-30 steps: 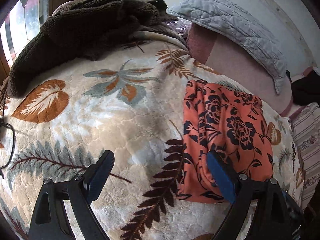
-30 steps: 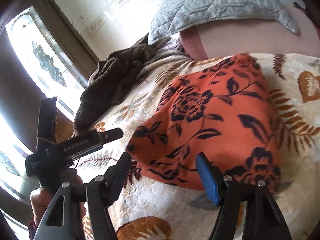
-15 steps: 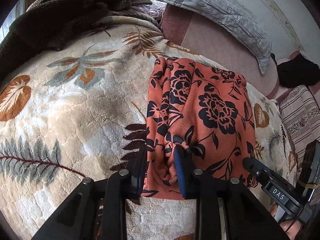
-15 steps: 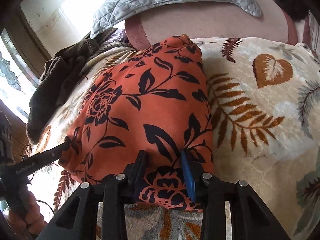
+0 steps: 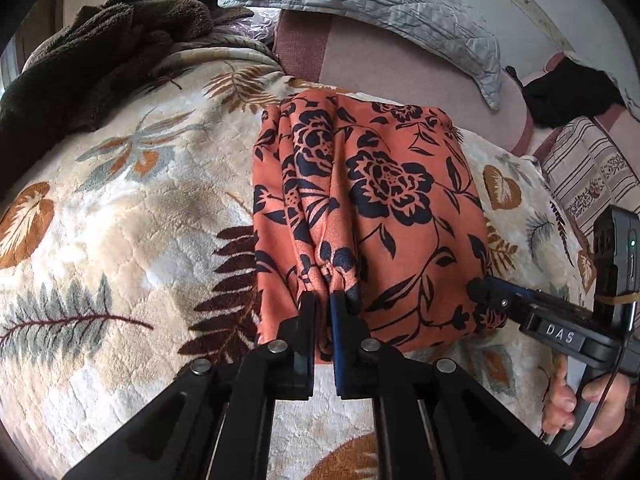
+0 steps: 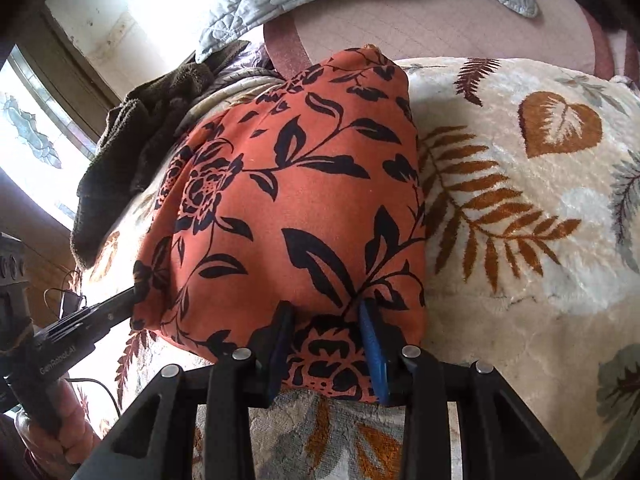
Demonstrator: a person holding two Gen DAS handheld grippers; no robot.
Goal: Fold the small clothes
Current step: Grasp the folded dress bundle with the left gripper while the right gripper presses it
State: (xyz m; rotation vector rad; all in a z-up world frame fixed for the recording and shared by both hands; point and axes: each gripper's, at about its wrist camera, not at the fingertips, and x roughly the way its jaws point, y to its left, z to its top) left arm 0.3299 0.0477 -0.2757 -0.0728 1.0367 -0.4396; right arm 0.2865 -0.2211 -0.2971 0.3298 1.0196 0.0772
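Note:
An orange garment with a dark flower print [image 5: 380,184] lies folded on a cream leaf-patterned blanket [image 5: 120,220]. My left gripper [image 5: 323,298] is at the garment's near left corner. Its jaws are closing, with a bunched pleat of the cloth pinched between the pads. The right wrist view shows my right gripper [image 6: 326,312] at the near right corner of the garment [image 6: 288,184], with its pads pressed on a thick fold of it. Each gripper also appears in the other's view: the right gripper [image 5: 476,286] and the left gripper [image 6: 128,294], each held by a hand.
A dark brown fleece throw [image 5: 92,68] is heaped at the far left. Behind the garment, a grey quilted pillow [image 5: 380,4] lies on a pink surface. A striped cushion [image 5: 588,172] and a black item [image 5: 568,96] sit at the right. A window [image 6: 32,128] is at the left.
Both grippers came in over the garment's near edge with jaws open, then shut on its two near corners. The cloth at the left corner has gathered into pleats.

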